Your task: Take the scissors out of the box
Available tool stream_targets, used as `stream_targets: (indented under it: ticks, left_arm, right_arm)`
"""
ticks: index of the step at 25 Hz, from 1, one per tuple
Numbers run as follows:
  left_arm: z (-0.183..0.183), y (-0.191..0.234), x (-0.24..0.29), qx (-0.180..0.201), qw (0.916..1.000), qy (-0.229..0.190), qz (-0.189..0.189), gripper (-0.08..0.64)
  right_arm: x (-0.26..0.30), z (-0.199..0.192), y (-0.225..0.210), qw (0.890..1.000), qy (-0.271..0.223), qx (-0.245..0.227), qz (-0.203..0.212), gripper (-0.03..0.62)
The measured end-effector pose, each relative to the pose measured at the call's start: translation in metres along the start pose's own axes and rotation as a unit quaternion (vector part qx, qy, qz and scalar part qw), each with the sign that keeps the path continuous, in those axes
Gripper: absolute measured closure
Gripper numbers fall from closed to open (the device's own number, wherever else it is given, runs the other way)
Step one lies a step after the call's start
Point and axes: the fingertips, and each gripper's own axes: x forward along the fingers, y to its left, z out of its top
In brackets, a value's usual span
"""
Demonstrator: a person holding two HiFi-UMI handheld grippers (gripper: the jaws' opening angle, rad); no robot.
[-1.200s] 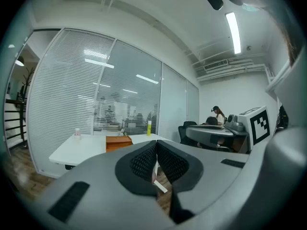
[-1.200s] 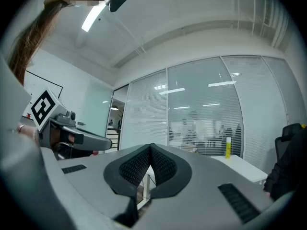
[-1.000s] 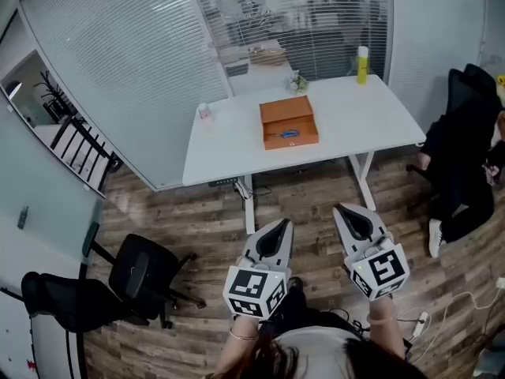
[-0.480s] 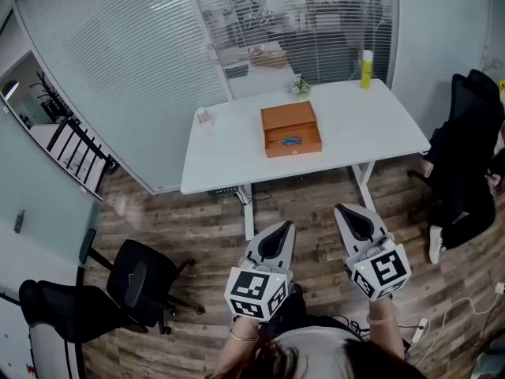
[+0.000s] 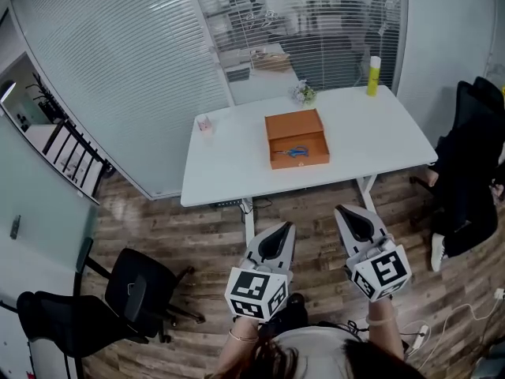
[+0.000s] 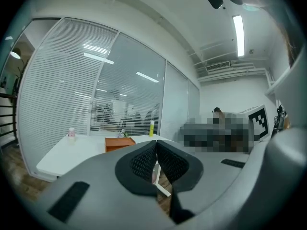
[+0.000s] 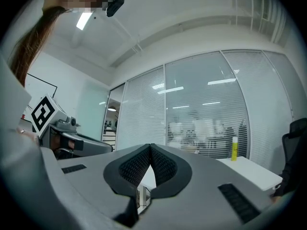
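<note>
Blue-handled scissors (image 5: 296, 151) lie inside an open orange box (image 5: 297, 125), in the part of it nearer the person. The box stands near the middle of a white desk (image 5: 237, 164). On the same desk, well apart from the box, are a yellow bottle (image 5: 373, 76) at the far right corner, a small plant (image 5: 303, 93) at the far edge, and a small pink item (image 5: 205, 123) toward the far left corner.

Both grippers are held over the wood floor (image 5: 197, 219), short of the desk and well apart from the box, and both point toward the desk. The left gripper (image 5: 282, 226) has its jaws closed together, pad against pad, with nothing between them. The right gripper (image 5: 341, 209) likewise has its jaws fully closed and empty. Each gripper carries a marker cube at its rear, the left cube (image 5: 254, 290) and the right cube (image 5: 381, 271), just ahead of the person's wrists.

A glass wall with blinds (image 5: 134, 61) runs behind and to the left of the desk. A black chair (image 5: 138, 279) stands on the floor at lower left. At the right edge of the head view, a second person in dark clothes (image 5: 465, 172) sits beside the desk, one white shoe (image 5: 436, 237) on the floor.
</note>
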Motion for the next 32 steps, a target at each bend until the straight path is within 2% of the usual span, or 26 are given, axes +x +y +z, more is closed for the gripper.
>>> stream_targets:
  ticks: [19, 32]
  left_arm:
    - [0.010, 0.077, 0.040, -0.008, 0.9997, -0.003, -0.022, 0.541]
    - [0.010, 0.102, 0.059, -0.019, 0.9990, 0.005, -0.042, 0.541]
  right_arm:
    - [0.086, 0.002, -0.010, 1.000, 0.010, -0.013, -0.017, 0.565]
    - [0.120, -0.003, -0.016, 0.999, 0.024, -0.010, -0.026, 0.563]
